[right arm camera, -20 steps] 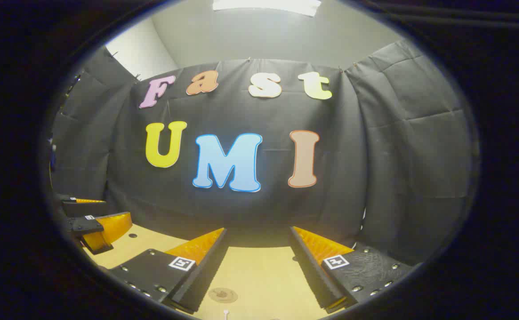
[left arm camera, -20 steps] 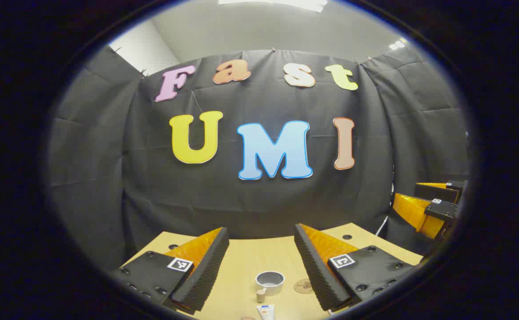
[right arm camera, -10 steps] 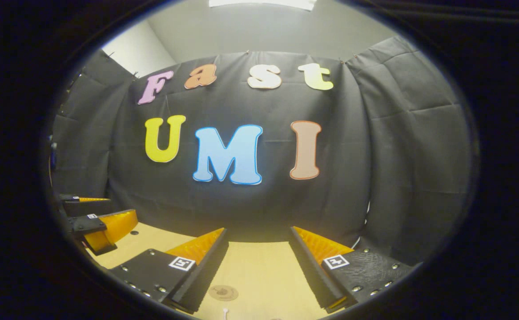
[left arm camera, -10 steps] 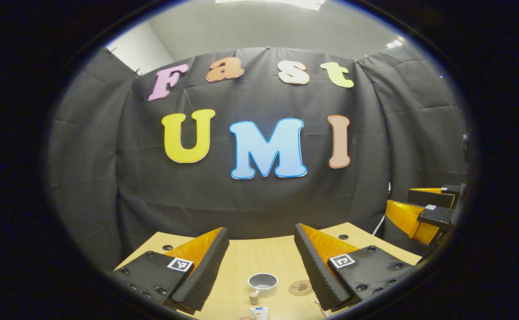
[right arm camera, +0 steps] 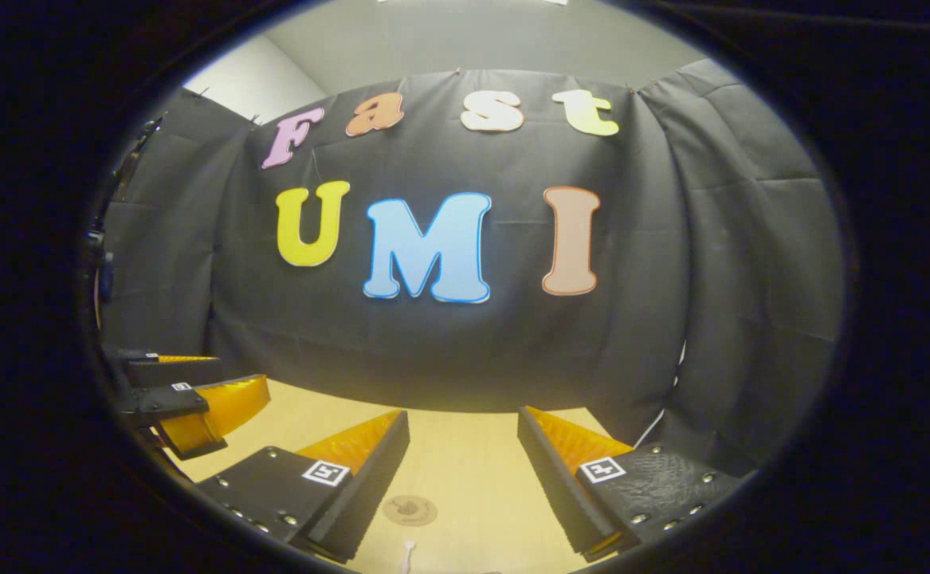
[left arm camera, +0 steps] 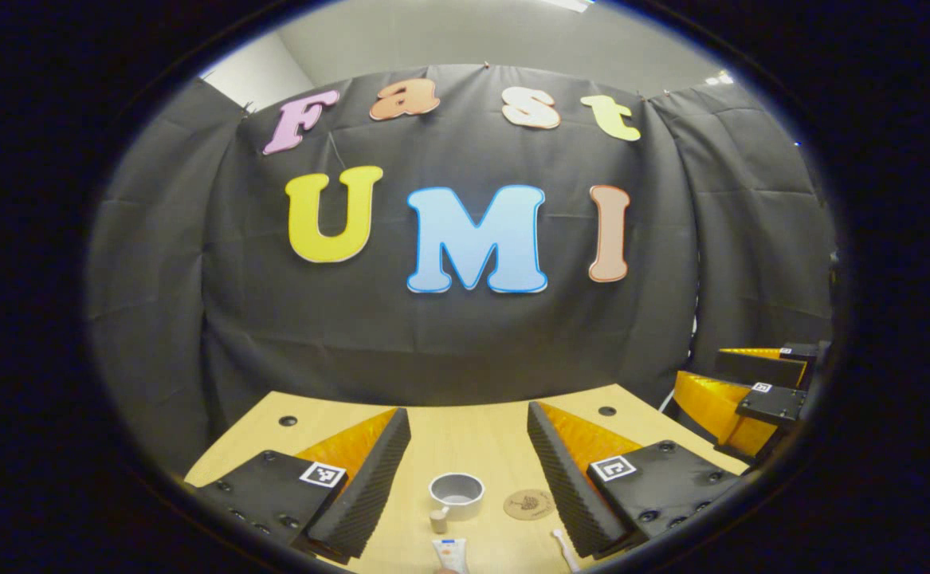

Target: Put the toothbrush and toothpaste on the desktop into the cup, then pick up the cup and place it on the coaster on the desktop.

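Observation:
In the left gripper view a grey cup (left arm camera: 457,495) with a small handle stands on the wooden desktop (left arm camera: 465,434). A round brown coaster (left arm camera: 528,504) lies just right of the cup. The toothpaste tube (left arm camera: 449,553) lies in front of the cup, and the white toothbrush (left arm camera: 565,548) lies near the right finger. My left gripper (left arm camera: 465,478) hangs open above them, holding nothing. The right gripper (left arm camera: 751,391) is off at the right edge. In the right gripper view my right gripper (right arm camera: 463,478) is open and holds nothing. The coaster (right arm camera: 409,510) and the toothbrush tip (right arm camera: 407,553) lie below it, and the left gripper (right arm camera: 194,399) is at the left.
The desktop has small dark holes (left arm camera: 288,420) near its far corners. The black cloth wall (left arm camera: 465,335) closes off the back, right behind the desk's far edge.
Both views have tilted downward, so more of the desktop shows. The toothbrush has come into the left gripper view. Both grippers stay open.

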`<state>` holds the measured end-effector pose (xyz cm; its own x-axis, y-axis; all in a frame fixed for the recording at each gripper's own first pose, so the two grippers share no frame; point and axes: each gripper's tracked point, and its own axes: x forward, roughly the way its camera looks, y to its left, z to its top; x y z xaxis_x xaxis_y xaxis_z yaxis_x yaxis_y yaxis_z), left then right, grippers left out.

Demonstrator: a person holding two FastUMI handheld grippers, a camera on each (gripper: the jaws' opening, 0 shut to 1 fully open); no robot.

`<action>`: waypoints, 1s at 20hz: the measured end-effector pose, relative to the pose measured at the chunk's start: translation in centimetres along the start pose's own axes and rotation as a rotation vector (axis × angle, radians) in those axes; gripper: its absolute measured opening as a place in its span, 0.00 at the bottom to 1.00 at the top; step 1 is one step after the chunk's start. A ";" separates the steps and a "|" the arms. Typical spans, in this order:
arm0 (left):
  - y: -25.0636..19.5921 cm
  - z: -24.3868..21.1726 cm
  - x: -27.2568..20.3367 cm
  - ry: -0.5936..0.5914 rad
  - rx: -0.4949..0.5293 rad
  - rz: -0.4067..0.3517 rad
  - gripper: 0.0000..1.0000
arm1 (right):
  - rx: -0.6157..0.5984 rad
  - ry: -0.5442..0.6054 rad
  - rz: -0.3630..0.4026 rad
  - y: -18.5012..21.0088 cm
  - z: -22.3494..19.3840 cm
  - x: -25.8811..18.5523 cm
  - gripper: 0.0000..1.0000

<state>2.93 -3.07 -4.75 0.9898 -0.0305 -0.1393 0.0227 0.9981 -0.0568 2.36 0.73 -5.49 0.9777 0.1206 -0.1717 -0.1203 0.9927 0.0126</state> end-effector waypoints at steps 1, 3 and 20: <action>0.0 -1.0 0.2 0.027 -0.002 0.001 0.99 | 0.005 0.038 0.013 0.3 -0.9 0.3 0.89; 0.2 -3.6 0.5 0.087 -0.004 -0.004 0.99 | 0.015 0.127 0.031 0.9 -3.8 0.6 0.89; 3.1 -27.6 -1.9 0.731 -0.042 0.017 0.99 | 0.075 0.859 0.131 6.2 -25.2 -0.4 0.92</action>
<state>-2.75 -1.38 -31.92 0.6430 -0.0574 -0.7637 -0.0113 0.9964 -0.0845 -3.09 6.65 -30.20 0.4853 0.2161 -0.8472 -0.1813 0.9728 0.1443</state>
